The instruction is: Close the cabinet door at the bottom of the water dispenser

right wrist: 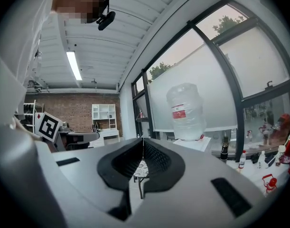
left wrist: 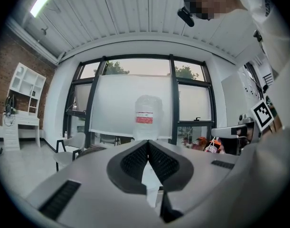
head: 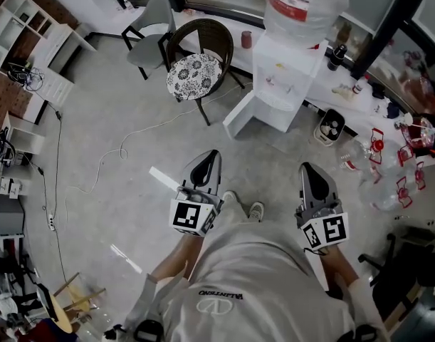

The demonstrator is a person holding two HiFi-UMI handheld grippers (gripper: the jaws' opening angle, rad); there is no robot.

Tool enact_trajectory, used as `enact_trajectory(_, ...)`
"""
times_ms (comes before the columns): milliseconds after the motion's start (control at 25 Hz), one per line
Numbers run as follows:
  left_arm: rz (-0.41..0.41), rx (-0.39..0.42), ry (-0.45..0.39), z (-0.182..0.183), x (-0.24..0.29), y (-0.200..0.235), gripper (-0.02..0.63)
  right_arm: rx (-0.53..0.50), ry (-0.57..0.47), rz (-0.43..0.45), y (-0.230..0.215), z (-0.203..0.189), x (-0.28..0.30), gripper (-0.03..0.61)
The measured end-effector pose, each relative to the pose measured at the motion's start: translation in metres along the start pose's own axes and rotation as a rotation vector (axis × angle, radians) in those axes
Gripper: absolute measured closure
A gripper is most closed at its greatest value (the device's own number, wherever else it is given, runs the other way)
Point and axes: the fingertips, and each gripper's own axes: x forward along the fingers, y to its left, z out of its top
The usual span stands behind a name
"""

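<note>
The white water dispenser (head: 285, 77) stands by the window with a big clear bottle (head: 302, 6) on top. Its bottom cabinet door (head: 238, 116) hangs open, swung out to the left over the floor. Both grippers are held level some way short of it, above the person's feet. My left gripper (head: 211, 157) is shut and empty, pointing toward the open door. My right gripper (head: 305, 168) is shut and empty too, aimed just right of the dispenser. The bottle (left wrist: 148, 115) shows straight ahead over the left gripper (left wrist: 148, 144), and the bottle (right wrist: 185, 110) sits right of the right gripper (right wrist: 143, 141).
A dark chair with a floral cushion (head: 196, 70) stands left of the dispenser, a grey chair (head: 149, 34) behind it. A white cable (head: 103, 159) trails over the floor. A small bin (head: 332, 125) and several bottles (head: 388, 169) crowd the right side. White shelves (head: 28, 27) line the left wall.
</note>
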Motion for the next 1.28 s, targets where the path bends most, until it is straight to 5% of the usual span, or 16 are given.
enact_trajectory(680, -0.026, -0.012, 0.002, -0.006, 0.031, 0.053, 0.607, -0.003, 0.019, 0.005, 0.014, -0.007, 0.068, 0.561)
enact_trajectory(1280, -0.135, -0.048, 0.051, -0.039, 0.087, 0.102, 0.607, -0.051, 0.032, 0.019, 0.034, -0.017, 0.173, 0.561)
